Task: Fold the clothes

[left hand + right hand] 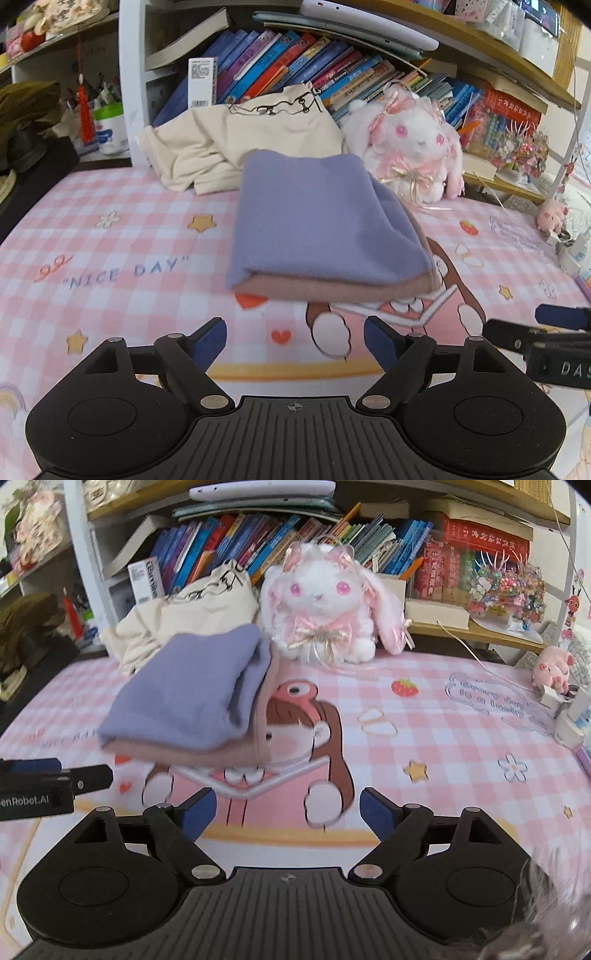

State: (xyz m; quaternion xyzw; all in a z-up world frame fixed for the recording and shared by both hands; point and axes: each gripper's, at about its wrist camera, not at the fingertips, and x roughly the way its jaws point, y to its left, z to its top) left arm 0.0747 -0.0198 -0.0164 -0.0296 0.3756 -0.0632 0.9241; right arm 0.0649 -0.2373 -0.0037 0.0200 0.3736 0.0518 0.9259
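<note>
We see both grippers w/ jaws spread wide and nothing between them: left gripper [295,338] and right gripper [288,808] hover side by side over the pink checked bed sheet [110,258], each just short of the clothes. The folded lilac garment [314,221] lies flat on top of a folded dusty-pink garment [332,290], edges roughly aligned, stack resting on the sheet's cartoon print. Behind it, touching the stack's far end, sits a rumpled cream shirt [221,147], w/ a white plush bunny [413,147] beside it in front of the bookshelf [295,62].
</note>
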